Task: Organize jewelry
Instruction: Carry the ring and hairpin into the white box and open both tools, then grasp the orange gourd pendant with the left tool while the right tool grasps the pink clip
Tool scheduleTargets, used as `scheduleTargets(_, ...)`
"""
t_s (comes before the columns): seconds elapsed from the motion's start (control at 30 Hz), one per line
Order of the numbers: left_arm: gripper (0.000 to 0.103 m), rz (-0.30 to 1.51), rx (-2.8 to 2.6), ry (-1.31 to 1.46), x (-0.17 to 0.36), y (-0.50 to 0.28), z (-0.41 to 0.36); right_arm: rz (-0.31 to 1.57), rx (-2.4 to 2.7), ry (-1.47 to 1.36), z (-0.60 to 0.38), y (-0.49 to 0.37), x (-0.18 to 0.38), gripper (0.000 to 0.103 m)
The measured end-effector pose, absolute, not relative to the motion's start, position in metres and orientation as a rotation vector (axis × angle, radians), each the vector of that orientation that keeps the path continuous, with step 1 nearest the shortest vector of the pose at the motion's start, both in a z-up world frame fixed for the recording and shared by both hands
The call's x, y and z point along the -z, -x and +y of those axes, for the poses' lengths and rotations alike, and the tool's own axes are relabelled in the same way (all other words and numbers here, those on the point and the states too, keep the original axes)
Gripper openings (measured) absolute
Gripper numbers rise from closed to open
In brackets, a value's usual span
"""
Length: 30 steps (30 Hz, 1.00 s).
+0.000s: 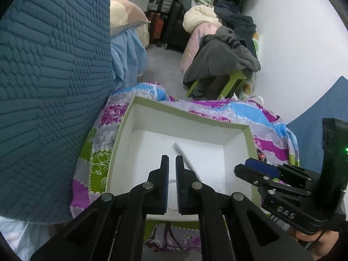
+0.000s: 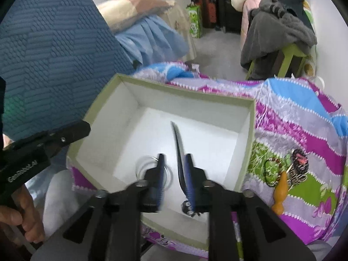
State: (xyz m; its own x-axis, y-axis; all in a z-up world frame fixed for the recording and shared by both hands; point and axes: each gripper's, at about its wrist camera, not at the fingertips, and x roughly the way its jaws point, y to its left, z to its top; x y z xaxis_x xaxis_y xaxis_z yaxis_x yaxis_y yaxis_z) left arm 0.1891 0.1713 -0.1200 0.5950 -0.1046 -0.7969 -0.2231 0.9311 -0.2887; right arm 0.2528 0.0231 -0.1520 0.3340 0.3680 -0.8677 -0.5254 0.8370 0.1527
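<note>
The open box (image 2: 253,130), pale green outside and white inside, sits on a patterned cloth (image 2: 293,117) with both grippers poised over its near half. The right gripper (image 2: 174,158) has its jaws parted a narrow way, and nothing is pressed between the pads; a dark slender strap-like piece (image 2: 177,139) lies on the box floor with its long axis running from near to far, its near end passing just inside the right-hand jaw and ending in what looks like a small dark round fitting (image 2: 188,209) close to the near wall. Whether a pad still touches the strap cannot be told, as the jaws are blurred. To the left of that gripper, also on the box floor, lies a thin clear ring or bangle (image 2: 141,163), partly hidden behind the left-hand jaw. The left gripper (image 1: 172,163) is closed down to a thin slit with nothing visibly in it, hovering over the same near part of the box. Outside the box, on the cloth to the right, wait more pieces: a dark beaded loop (image 2: 270,174), an orange pendant-like piece (image 2: 280,193) and a patterned dark trinket (image 2: 299,167). These lie right of the right gripper and nearer to it than to the left one, so the next pick probably falls to the right hand, swinging rightward over the box wall.
</note>
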Motion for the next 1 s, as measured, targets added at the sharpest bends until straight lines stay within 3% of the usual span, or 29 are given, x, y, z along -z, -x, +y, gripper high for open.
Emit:
scheduleTargets(0.43, 0.007, 0.759, -0.092, 0.322, 0.023, -0.16, 0.14, 0.828, -0.641, 0.107, -0.014, -0.226, 0.045, 0.025)
scheduleTargets(0.5, 0.031, 0.728, -0.102, 0.307, 0.009, -0.156, 0.132, 0.797, -0.641, 0.105, -0.021, -0.221, 0.034, 0.025)
scheduleTargets(0.53, 0.06, 0.715, -0.106, 0.301, 0.005, -0.155, 0.129, 0.778, -0.636, 0.105, -0.025, -0.219, 0.028, 0.025)
scheduleTargets(0.57, 0.075, 0.684, -0.116, 0.287, -0.003, -0.151, 0.124, 0.758, -0.631, 0.106, -0.029, -0.217, 0.021, 0.025)
scheduleTargets(0.8, 0.077, 0.618, -0.113, 0.264, -0.033, -0.141, 0.094, 0.686, -0.607, 0.097, -0.06, -0.208, -0.004, 0.025)
scheduleTargets(0.87, 0.085, 0.609, -0.115, 0.271, -0.036, -0.141, 0.086, 0.668, -0.596, 0.1, -0.07, -0.205, -0.009, 0.025)
scheduleTargets(1.0, 0.086, 0.616, -0.093, 0.271, -0.035, -0.14, 0.065, 0.647, -0.568, 0.094, -0.092, -0.202, -0.011, 0.025)
